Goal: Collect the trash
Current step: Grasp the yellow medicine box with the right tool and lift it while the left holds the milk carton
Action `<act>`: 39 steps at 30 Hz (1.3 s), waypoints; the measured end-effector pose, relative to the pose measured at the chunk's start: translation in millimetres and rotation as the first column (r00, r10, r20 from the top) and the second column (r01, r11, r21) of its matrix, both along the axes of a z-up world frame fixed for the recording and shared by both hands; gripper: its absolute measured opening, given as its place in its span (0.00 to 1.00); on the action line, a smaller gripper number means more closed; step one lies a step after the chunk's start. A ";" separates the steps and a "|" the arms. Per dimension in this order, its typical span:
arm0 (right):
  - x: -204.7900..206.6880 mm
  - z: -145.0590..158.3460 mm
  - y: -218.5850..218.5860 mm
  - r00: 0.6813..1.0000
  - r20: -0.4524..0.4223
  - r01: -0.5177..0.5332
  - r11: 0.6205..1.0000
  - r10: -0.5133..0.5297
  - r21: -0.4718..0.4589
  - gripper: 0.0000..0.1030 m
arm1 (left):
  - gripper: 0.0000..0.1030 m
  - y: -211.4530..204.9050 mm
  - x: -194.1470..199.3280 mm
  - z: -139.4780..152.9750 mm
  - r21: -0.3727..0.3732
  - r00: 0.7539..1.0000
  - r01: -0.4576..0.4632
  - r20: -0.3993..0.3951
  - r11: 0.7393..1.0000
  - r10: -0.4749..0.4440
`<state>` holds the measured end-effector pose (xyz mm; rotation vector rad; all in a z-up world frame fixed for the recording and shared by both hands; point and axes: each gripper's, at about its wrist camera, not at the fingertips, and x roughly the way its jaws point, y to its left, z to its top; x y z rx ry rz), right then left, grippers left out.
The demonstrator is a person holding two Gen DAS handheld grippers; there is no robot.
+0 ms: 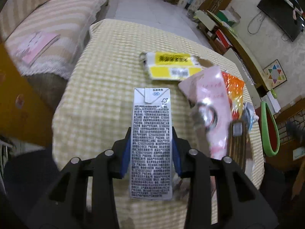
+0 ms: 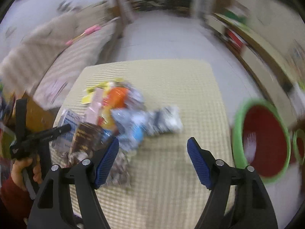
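Looking along the left wrist view first, then the right.

Left hand-held gripper (image 1: pixel 151 147): closed on the silver drink carton (image 1: pixel 150 133), a blue pad pressed against each long side.
Silver drink carton: lies lengthwise away from the camera, printed side up, folded top flap at the far end, over the checked yellow tabletop (image 1: pixel 114 61).
Yellow box (image 1: pixel 169 65): flattened and torn at one end, lying on the tabletop beyond the carton, apart from it.
Pink wrapper (image 1: pixel 209 106): glossy, right of the carton, with an orange wrapper (image 1: pixel 234 85) tucked behind it and a brown striped packet (image 1: pixel 237 143) at its near edge.
Green-rimmed bin (image 1: pixel 269 126): past the right edge of the tabletop, red inside.
Sofa (image 1: pixel 57 19): striped, to the left of the tabletop.

Right hand-held gripper (image 2: pixel 152 160): jaws wide apart, nothing between the blue pads; bare checked tabletop (image 2: pixel 171 87) shows in the gap. This view is blurred.
Trash heap (image 2: pixel 122 114): wrappers in orange, pink, yellow and blue-white, piled left of centre on the tabletop, just ahead of the left pad.
Left hand-held gripper, seen from here (image 2: pixel 64 128): at the far left edge of the heap, held by a hand (image 2: pixel 24 169) in a red sleeve; its grip is not clear from this side.
Green-rimmed bin (image 2: pixel 263 141): at the right, tilted with its red inside toward the camera; a second green rim shows at the frame edge.
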<state>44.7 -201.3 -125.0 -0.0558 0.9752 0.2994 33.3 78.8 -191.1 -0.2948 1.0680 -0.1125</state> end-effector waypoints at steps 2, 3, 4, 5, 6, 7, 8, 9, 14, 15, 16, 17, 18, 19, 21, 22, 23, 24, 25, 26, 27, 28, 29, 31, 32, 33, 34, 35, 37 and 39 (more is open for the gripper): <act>22.7 6.9 27.8 0.996 0.013 -0.087 0.996 0.088 -0.035 0.75 | 0.34 2.0 -10.0 -0.2 0.006 1.000 -0.017 0.010 1.000 0.017; 38.8 10.0 49.6 0.990 0.017 -0.140 0.988 0.142 -0.066 0.75 | 0.34 2.4 -12.2 -0.5 0.002 1.000 -0.024 0.018 1.000 0.024; 48.9 9.1 66.0 0.984 0.017 -0.176 0.980 0.179 -0.094 0.76 | 0.34 3.4 -14.5 0.1 -0.004 0.999 -0.026 0.029 1.000 0.027; 60.1 6.9 85.6 0.974 0.013 -0.223 0.966 0.226 -0.129 0.78 | 0.34 4.0 -14.6 0.6 -0.011 0.999 -0.026 0.034 1.000 0.026; 68.2 3.1 100.5 0.965 0.005 -0.259 0.953 0.263 -0.156 0.80 | 0.34 5.8 -15.7 0.6 -0.016 0.999 -0.027 0.037 1.000 0.028; 78.7 -3.1 124.8 0.947 -0.015 -0.316 0.927 0.320 -0.201 0.82 | 0.34 6.9 -15.9 -1.0 -0.022 0.999 -0.030 0.038 0.999 0.030; 84.6 -9.4 140.8 0.935 -0.031 -0.351 0.907 0.354 -0.232 0.82 | 0.34 8.3 -16.3 -3.0 -0.030 0.999 -0.034 0.038 0.999 0.035; 90.9 -16.8 157.8 0.921 -0.051 -0.386 0.882 0.387 -0.271 0.83 | 0.34 8.9 -16.0 -4.6 -0.038 0.999 -0.038 0.038 0.999 0.039; 113.8 -64.0 223.1 0.837 -0.198 -0.543 0.733 0.509 -0.410 0.83 | 0.35 20.8 -14.6 -11.9 -0.114 0.998 -0.058 0.023 0.992 0.061; 119.5 -76.0 233.3 0.818 -0.238 -0.572 0.695 0.524 -0.436 0.83 | 0.35 21.9 -14.4 -13.0 -0.124 0.998 -0.059 0.019 0.991 0.061; 123.4 -84.8 240.1 0.802 -0.265 -0.593 0.661 0.535 -0.460 0.83 | 0.35 22.8 -14.2 -13.8 -0.133 0.998 -0.059 0.017 0.989 0.062; 127.1 -90.7 244.8 0.790 -0.283 -0.608 0.635 0.544 -0.477 0.83 | 0.35 23.6 -14.3 -14.1 -0.141 0.998 -0.060 0.017 0.988 0.063; 130.3 -97.8 248.8 0.776 -0.305 -0.624 0.602 0.552 -0.498 0.83 | 0.35 24.1 -14.0 -14.1 -0.144 0.998 -0.060 0.017 0.988 0.063; 136.2 -105.5 252.2 0.762 -0.334 -0.640 0.565 0.555 -0.520 0.84 | 0.35 24.8 -14.2 -14.5 -0.153 0.998 -0.061 0.016 0.986 0.064; 149.6 -117.5 256.1 0.746 -0.381 -0.658 0.513 0.547 -0.551 0.86 | 0.35 25.8 -14.3 -15.9 -0.165 0.998 -0.062 0.013 0.984 0.065; 153.4 -120.9 256.6 0.741 -0.395 -0.663 0.503 0.542 -0.554 0.87 | 0.35 25.7 -13.8 -17.2 -0.170 0.998 -0.064 0.009 0.983 0.066; 157.4 -123.6 255.7 0.733 -0.415 -0.675 0.499 0.539 -0.543 0.90 | 0.35 25.6 -13.1 -18.3 -0.175 0.998 -0.065 0.005 0.982 0.067; 161.4 -127.2 256.7 0.720 -0.438 -0.691 0.498 0.538 -0.524 0.91 | 0.35 25.5 -11.8 -19.7 -0.179 0.998 -0.065 0.000 0.982 0.066; 165.2 -132.3 257.8 0.695 -0.477 -0.718 0.491 0.538 -0.493 0.92 | 0.35 25.3 -10.5 -21.3 -0.182 0.998 -0.065 -0.002 0.981 0.065; 166.2 -135.3 258.6 0.677 -0.499 -0.735 0.482 0.541 -0.477 0.93 | 0.35 25.5 -9.5 -22.7 -0.186 0.998 -0.064 -0.004 0.981 0.064; 165.4 -140.6 260.1 0.647 -0.528 -0.763 0.458 0.550 -0.457 0.93 | 0.35 25.7 -9.1 -23.7 -0.182 0.998 -0.067 -0.005 0.981 0.067; 165.4 -144.7 262.2 0.628 -0.542 -0.778 0.437 0.559 -0.451 0.93 | 0.35 25.4 -8.6 -24.7 -0.184 0.998 -0.068 -0.007 0.981 0.068; 163.4 -149.4 264.6 0.611 -0.553 -0.791 0.412 0.566 -0.453 0.93 | 0.35 26.4 -7.6 -25.3 -0.186 0.998 -0.068 -0.008 0.980 0.068; 159.5 -160.4 266.3 0.591 -0.565 -0.803 0.355 0.576 -0.478 0.93 | 0.35 26.6 -7.7 -26.4 -0.193 0.997 -0.071 -0.009 0.979 0.070; 158.4 -165.5 266.3 0.590 -0.570 -0.802 0.338 0.572 -0.492 0.93 | 0.35 26.9 -8.0 -26.9 -0.196 0.997 -0.072 -0.009 0.978 0.071; 158.6 -170.9 265.5 0.590 -0.575 -0.801 0.323 0.567 -0.504 0.93 | 0.35 26.9 -7.9 -27.1 -0.197 0.997 -0.072 -0.009 0.978 0.072; 160.7 -172.9 264.1 0.585 -0.578 -0.805 0.325 0.569 -0.496 0.93 | 0.35 27.0 -8.0 -27.8 -0.200 0.997 -0.073 -0.011 0.977 0.073; 163.8 -174.2 262.7 0.581 -0.584 -0.810 0.330 0.567 -0.485 0.93 | 0.35 27.1 -7.8 -28.4 -0.203 0.997 -0.075 -0.013 0.976 0.074; 173.7 -175.5 258.7 0.594 -0.585 -0.802 0.349 0.552 -0.485 0.93 | 0.35 27.4 -7.1 -29.2 -0.207 0.997 -0.076 -0.016 0.975 0.075; 183.0 -174.5 253.3 0.603 -0.584 -0.797 0.386 0.543 -0.465 0.92 | 0.35 27.1 -7.1 -29.7 -0.206 0.997 -0.076 -0.017 0.976 0.074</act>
